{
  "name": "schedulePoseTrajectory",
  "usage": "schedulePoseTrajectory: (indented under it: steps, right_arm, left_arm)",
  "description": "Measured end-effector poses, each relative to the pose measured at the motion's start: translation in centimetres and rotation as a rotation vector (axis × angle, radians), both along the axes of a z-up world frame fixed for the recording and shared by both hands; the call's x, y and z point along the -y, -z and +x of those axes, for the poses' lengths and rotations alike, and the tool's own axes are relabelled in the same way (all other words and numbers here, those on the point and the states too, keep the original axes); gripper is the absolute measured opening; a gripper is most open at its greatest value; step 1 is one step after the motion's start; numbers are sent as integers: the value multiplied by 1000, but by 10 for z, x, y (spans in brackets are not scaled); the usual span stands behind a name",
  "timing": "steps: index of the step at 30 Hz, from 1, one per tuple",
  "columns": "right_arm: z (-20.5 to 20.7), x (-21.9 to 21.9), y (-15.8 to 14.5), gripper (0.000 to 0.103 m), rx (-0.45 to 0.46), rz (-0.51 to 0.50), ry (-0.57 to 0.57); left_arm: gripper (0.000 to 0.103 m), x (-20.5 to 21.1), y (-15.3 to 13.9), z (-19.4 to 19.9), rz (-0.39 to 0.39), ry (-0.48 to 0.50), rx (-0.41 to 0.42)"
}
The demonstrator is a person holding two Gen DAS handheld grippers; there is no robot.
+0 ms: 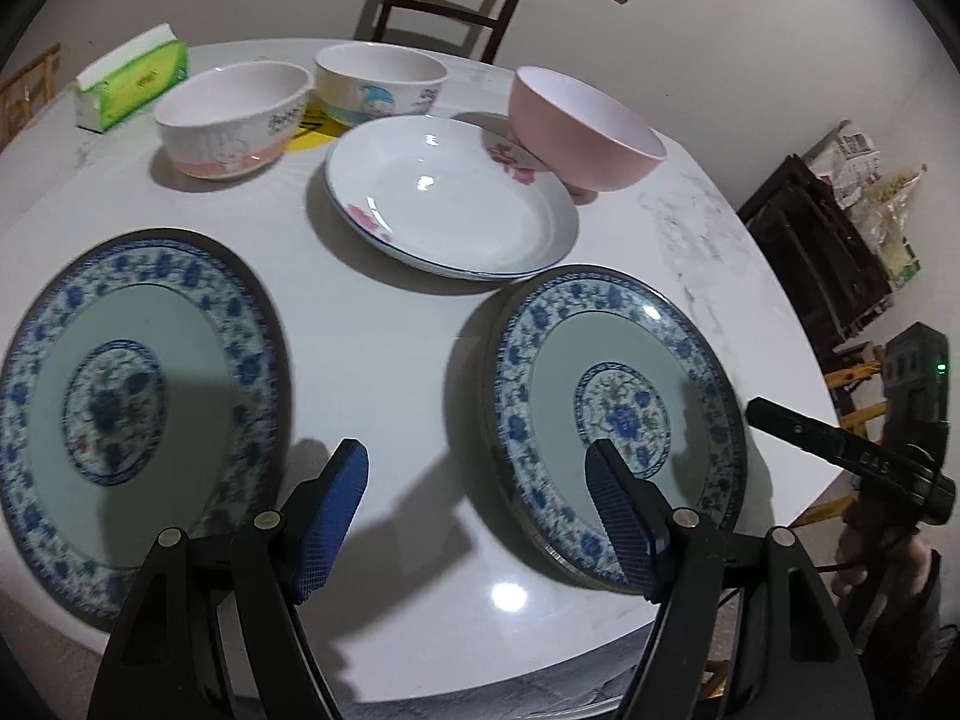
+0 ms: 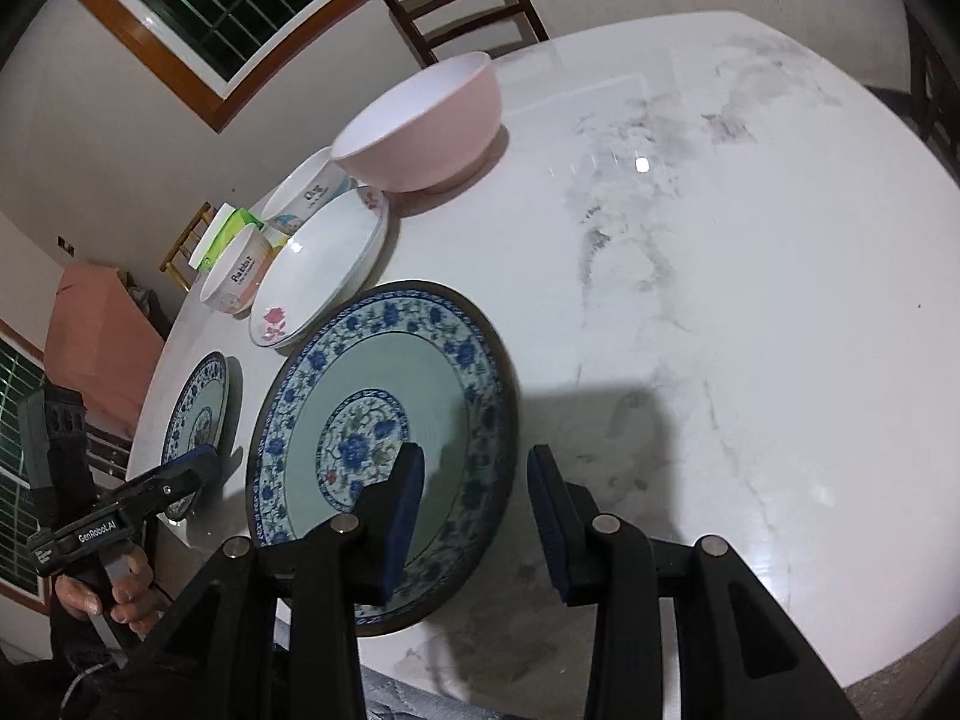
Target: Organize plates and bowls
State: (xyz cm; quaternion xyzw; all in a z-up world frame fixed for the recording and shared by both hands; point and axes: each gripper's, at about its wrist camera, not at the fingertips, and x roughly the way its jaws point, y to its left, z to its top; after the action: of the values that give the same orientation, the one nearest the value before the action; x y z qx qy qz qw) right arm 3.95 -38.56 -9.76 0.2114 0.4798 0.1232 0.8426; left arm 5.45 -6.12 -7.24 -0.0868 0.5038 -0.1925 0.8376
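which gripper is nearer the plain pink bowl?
Right, narrowly, as far as these views show. The right gripper hovers open over the near blue-patterned plate, on the pink bowl side. The left gripper hangs open between the two patterned plates, further across.

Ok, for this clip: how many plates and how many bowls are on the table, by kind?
Blue-patterned plates: 2
White flowered plate: 1
Printed white bowls: 2
Pink bowl: 1
Total: 6
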Motion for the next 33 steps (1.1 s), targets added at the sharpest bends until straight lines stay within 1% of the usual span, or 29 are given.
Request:
schedulePoseTrajectory:
  steps: [2,3,8,13,14,19,22,24,26,29,33]
  right_arm:
    - [3,4,5,36,-8,25,-3]
    - [4,5,7,36,-13,34,-4]
    - [8,7,15,36,-17,58,-21]
    - [13,8,20,36,-17,73,-31]
    - [14,7,20,36,-15,74,-34]
    - [17,3,21,36,-10,92,-45]
    - [17,0,22,30,-15,97,-61]
    - [17,-3,22,27,-12,82,-65]
    - [16,-5,21,24,-12,56,-58]
    - [15,-4,22,17,-20,46,-41]
    - [11,-6,22,15,-24,33,-25]
  left_arm:
    - [69,4,3,4,-2,11,-13]
    - [66,6,5,5,-3,17,-19]
    - [62,10,14,13,-5,27,-49]
    - [55,11,23,19,-6,33,-81]
    - [51,11,24,19,-5,34,-85]
    - [46,15,24,23,-7,54,-82]
    - [37,20,25,24,-13,77,-90]
    - [26,22,26,24,-29,93,-102]
    - [25,23,26,24,-19,91,-97]
    - [17,23,27,24,2,80,-94]
    - [17,19,28,25,-6,72,-105]
